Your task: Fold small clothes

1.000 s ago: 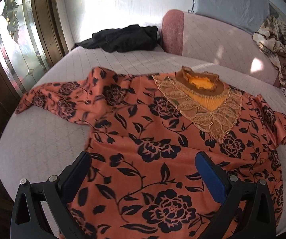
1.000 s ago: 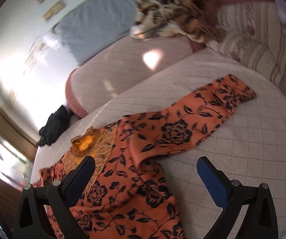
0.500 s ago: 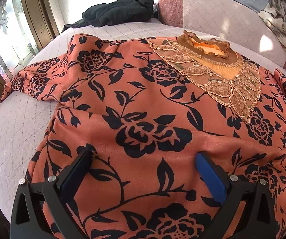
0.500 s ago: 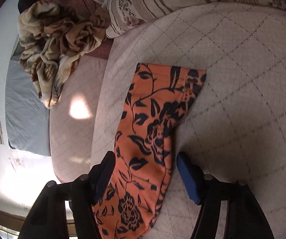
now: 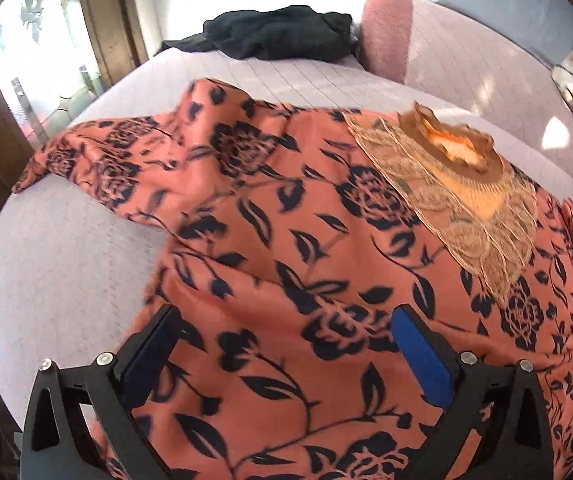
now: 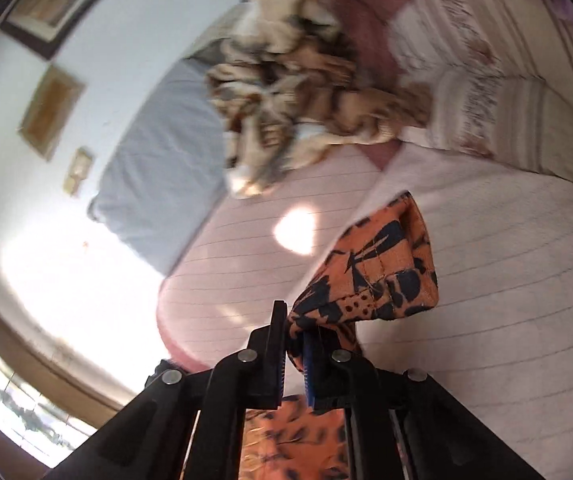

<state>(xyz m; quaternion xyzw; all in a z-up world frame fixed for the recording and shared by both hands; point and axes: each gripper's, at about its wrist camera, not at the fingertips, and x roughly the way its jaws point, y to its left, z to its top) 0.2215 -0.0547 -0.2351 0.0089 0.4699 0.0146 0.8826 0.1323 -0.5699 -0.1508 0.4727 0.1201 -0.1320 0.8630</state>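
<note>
An orange flowered blouse (image 5: 306,264) lies spread flat on the bed (image 5: 66,280), its lace collar (image 5: 458,184) toward the headboard end. The left gripper (image 5: 286,344) hovers over the blouse's lower part, jaws wide apart with nothing between them. The right gripper (image 6: 295,350) has its jaws pinched tight on the blouse's sleeve (image 6: 378,276) (the cuff sticks up past them, lifted off the bed). A black garment (image 5: 278,32) lies beyond the blouse.

The blouse (image 5: 326,248) is orange with a black rose-and-leaf print and a tan lace yoke (image 5: 466,200). The bed (image 5: 66,272) cover is pale pink, quilted in diamonds. A black garment (image 5: 278,32) lies beyond it; the blurred blanket (image 6: 294,92) looks cream-and-brown mottled. The pads (image 5: 422,356) are blue.
</note>
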